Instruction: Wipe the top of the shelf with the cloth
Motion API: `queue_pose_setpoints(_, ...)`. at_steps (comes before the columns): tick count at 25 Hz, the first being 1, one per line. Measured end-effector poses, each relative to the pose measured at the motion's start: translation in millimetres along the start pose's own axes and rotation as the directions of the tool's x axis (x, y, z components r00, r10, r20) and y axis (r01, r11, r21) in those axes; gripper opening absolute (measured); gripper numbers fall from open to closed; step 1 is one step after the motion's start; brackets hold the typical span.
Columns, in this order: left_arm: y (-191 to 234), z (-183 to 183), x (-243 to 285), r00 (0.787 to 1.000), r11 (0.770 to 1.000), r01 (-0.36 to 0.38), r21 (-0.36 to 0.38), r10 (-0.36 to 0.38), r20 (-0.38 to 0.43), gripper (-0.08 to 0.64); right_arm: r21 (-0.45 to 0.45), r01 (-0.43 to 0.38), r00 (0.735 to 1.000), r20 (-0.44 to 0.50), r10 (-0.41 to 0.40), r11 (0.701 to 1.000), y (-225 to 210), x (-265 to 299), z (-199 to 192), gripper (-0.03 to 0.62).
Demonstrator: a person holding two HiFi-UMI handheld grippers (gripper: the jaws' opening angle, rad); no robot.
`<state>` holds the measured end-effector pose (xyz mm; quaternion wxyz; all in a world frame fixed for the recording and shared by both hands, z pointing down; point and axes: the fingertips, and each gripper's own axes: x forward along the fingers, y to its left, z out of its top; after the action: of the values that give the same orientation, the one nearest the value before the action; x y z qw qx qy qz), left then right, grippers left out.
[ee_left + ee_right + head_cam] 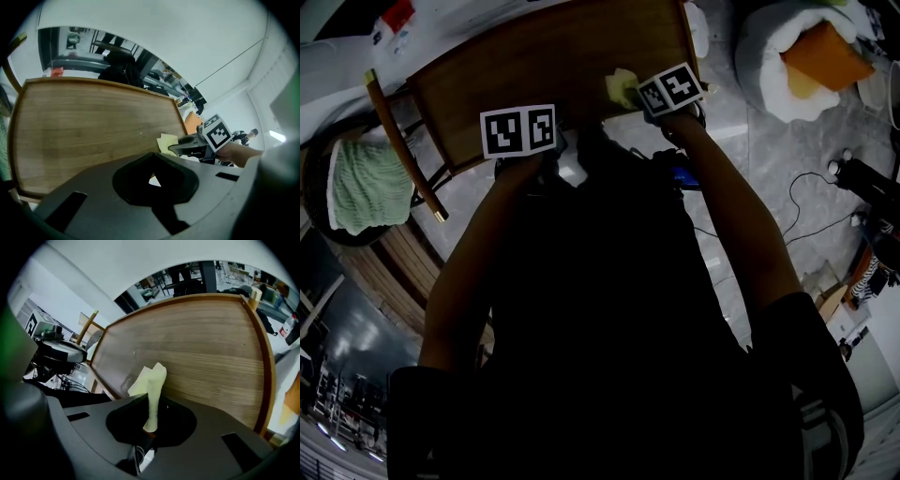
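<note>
Step in hand: wiping. The right gripper (150, 427) clenches the yellow cloth (151, 380) at the near edge of the shelf top (197, 343). The left gripper (152, 180) is closed and empty. Next move, as judged: press the cloth flat and sweep toward the far edge.

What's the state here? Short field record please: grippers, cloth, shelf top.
right gripper: shut on cloth
left gripper: shut, nothing between its jaws, at the shelf's near edge
cloth: pale yellow, at the near right part of the shelf top
cloth contact: seems to touch the wood, not certain
shelf top: light wood with a darker rim
</note>
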<state>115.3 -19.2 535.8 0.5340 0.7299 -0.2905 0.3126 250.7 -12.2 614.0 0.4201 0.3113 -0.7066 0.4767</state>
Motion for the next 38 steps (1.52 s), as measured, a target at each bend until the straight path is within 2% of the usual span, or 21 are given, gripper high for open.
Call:
queue_pose_setpoints(10,-16.6,1.9,-5.0,1.0,1.0,-0.024,0.007,0.024,0.002,0.011,0.033,0.066,0.997,0.035,-0.067,0.997,-36.8,-21.1,-8.5,0.041)
queue_pose_setpoints(13,-15.7,5.4,-10.6,0.999,0.999,-0.034,0.004,0.034,0.012,0.011,0.037,0.116,0.993,0.028,-0.117,0.993,-50.4,-30.2,-13.5,0.041)
queue_pose_setpoints(20,-5.4,10.8,-25.9,0.998,0.999,-0.047,-0.016,0.048,0.045,0.011,0.007,0.284,0.958,0.029,-0.284,0.959,-83.8,-52.1,-22.8,0.041)
queue_pose_setpoints(26,-1.5,7.4,-41.1,0.996,0.999,-0.043,-0.016,0.044,0.075,0.011,0.027,0.368,0.928,0.044,-0.369,0.929,-96.5,-60.5,-26.9,0.041)
queue_pose_setpoints(31,15.4,19.6,-66.4,0.986,0.998,-0.043,-0.034,0.048,0.157,0.011,0.046,0.432,0.901,0.022,-0.433,0.901,-104.9,-62.5,-23.5,0.041)
queue_pose_setpoints(33,22.7,23.5,-80.2,0.98,0.998,-0.033,-0.051,0.043,0.195,0.011,0.089,0.438,0.897,0.017,-0.441,0.894,-106.2,-64.4,-22.8,0.041)
queue_pose_setpoints(34,26.2,25.3,-87.5,0.976,0.998,-0.026,-0.058,0.038,0.213,0.011,0.099,0.432,0.898,0.044,-0.438,0.896,-103.7,-67.4,-17.7,0.041)
queue_pose_setpoints(36,33.6,28.6,-103.0,0.968,0.998,-0.008,-0.065,0.024,0.249,0.011,0.103,0.367,0.911,0.162,-0.379,0.925,-81.2,-76.0,6.4,0.041)
queue_pose_setpoints(38,42.8,33.1,-119.7,0.958,0.997,0.011,-0.071,0.009,0.288,0.011,0.08,0.252,0.913,0.31,-0.265,0.964,-39.1,-89.1,45.7,0.041)
